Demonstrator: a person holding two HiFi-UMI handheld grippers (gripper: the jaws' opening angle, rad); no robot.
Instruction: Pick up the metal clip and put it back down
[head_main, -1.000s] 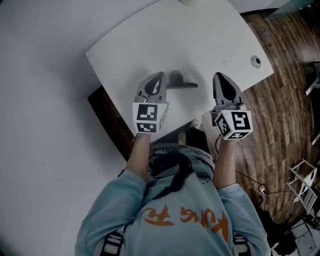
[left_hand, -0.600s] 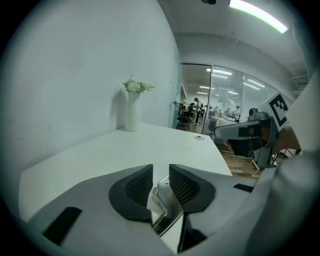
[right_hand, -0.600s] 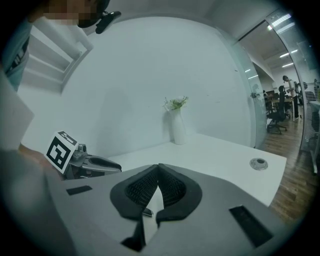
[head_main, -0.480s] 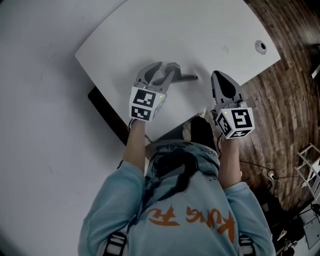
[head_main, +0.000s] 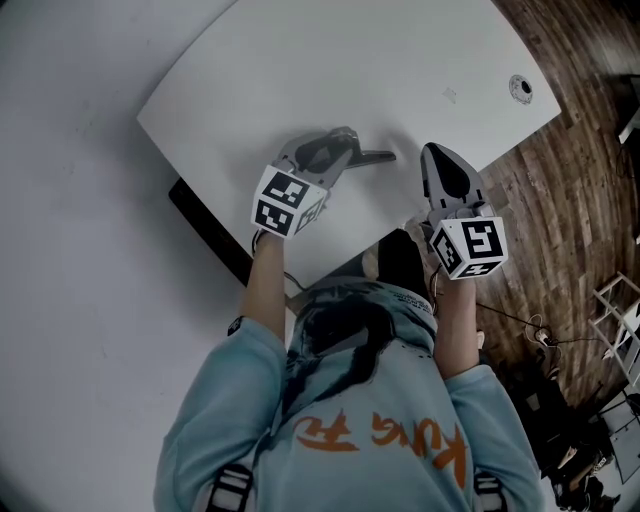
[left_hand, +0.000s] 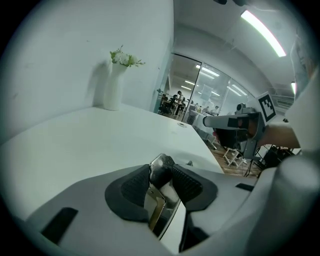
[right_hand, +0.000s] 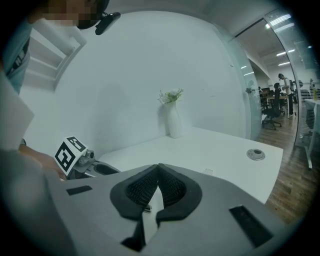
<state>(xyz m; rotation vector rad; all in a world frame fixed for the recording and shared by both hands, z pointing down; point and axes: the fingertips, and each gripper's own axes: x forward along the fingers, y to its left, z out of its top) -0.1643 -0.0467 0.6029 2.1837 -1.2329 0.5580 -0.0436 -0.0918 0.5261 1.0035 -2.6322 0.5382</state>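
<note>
The left hand-held gripper (left_hand: 161, 169) is standing released, its jaws having just been opening. It is straddling the metal clip (head_main: 372, 156), whose shiny body is lying between the ribbed pads (left_hand: 134, 187), which are sitting close on either side rather than clamping it. The clip is resting on the white surface (head_main: 400, 60) near its front edge, its thin handle sticking out to the right past the jaws. The right hand-held gripper (right_hand: 158, 167) is hovering clenched on nothing, pads meeting at the tips, just right of the clip and apart from it. Farther out, a white vase of flowers (right_hand: 172, 117) is standing at the far side of the surface by the wall. A round cable grommet (head_main: 520, 88) is sitting near the right corner, and wooden floor (head_main: 575, 190) is showing beyond the edge.
</note>
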